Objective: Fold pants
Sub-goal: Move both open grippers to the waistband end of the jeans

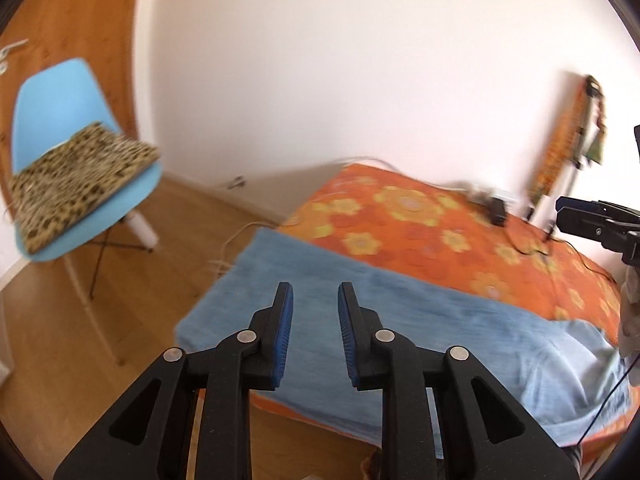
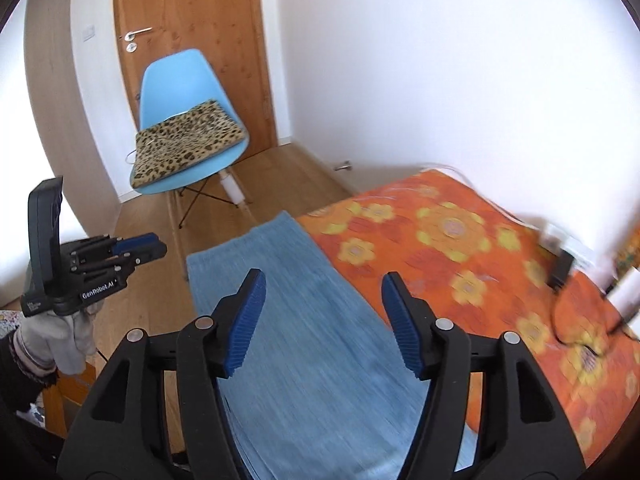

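Note:
Light blue denim pants point(image 1: 400, 320) lie flat and lengthwise along the near edge of a bed; they also show in the right wrist view point(image 2: 304, 320). My left gripper point(image 1: 315, 292) is open and empty, held above the pants near their leg end. My right gripper point(image 2: 323, 280) is open wide and empty, above the middle of the pants. The left gripper also shows at the left of the right wrist view point(image 2: 156, 246); the right gripper shows at the right edge of the left wrist view point(image 1: 560, 212).
The bed has an orange flowered cover point(image 2: 460, 248) with a black charger and cables point(image 2: 564, 268) near the wall. A blue chair point(image 2: 180, 80) with a leopard-print cushion point(image 2: 188, 136) stands on the wooden floor by the door point(image 2: 192, 12).

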Tool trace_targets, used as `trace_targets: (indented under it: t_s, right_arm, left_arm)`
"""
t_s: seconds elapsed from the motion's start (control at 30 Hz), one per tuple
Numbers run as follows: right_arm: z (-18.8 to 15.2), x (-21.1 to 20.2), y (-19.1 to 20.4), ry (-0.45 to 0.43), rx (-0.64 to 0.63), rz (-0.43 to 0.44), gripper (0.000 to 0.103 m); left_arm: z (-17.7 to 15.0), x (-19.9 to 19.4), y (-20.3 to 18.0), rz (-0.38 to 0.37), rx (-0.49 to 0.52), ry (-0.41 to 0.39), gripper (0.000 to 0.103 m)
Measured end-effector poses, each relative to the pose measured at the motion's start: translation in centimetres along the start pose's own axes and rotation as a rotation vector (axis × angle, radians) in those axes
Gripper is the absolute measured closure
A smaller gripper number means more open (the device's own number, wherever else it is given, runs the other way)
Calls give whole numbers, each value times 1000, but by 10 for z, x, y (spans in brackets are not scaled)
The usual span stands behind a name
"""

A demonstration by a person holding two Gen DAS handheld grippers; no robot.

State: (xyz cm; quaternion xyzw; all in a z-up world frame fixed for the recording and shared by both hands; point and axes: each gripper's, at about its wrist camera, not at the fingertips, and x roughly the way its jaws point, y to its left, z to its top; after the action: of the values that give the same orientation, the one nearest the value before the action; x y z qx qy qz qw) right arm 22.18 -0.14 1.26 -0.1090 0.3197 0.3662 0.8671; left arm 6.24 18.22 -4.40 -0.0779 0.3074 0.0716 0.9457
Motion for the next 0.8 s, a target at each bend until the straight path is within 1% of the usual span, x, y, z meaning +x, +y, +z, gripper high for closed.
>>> trace_targets:
  t_s: [0.07, 0.1, 0.17, 0.23, 0.3, 0.4, 0.47, 0.5, 0.53, 0.67, 0.8]
  right_arm:
    - [-16, -28, -11, -18, 14, -56, 37]
    - [-24, -42, -18, -24, 28, -78, 33]
    - [-44, -70, -34, -34, 66, -113, 30]
    - [-64, -95, -48, -36, 93, -160, 30]
    - [-86, -120, -59, -30, 106, -227, 29]
    - [-122, -156, -74, -21, 151, -321, 29]
    - [-147, -180, -85, -19, 200, -379, 29]
    - [-159, -192, -91, -15, 227, -406, 29]
    - [-172, -203, -98, -11, 254, -435, 29]
    - [-224, -249, -126, -5, 387, -533, 29]
    - [-271, -291, -149, 8, 491, -642, 29]
  left_arm:
    - [1, -3, -26, -39, 44, -5, 74]
    - [0, -5, -38, -58, 65, -7, 74]
    - [-1, -8, -62, -110, 94, -1, 73]
    - [-4, -10, -85, -152, 124, 7, 72]
    - [-8, -10, -110, -194, 165, 23, 72]
    - [-18, -10, -153, -262, 250, 48, 71]
    - [-26, -11, -183, -313, 302, 69, 64]
    - [-30, -10, -197, -338, 326, 79, 63]
    - [-35, -9, -215, -369, 360, 91, 62]
    - [-51, -8, -267, -461, 444, 128, 62]
    - [-68, -10, -313, -536, 520, 158, 62]
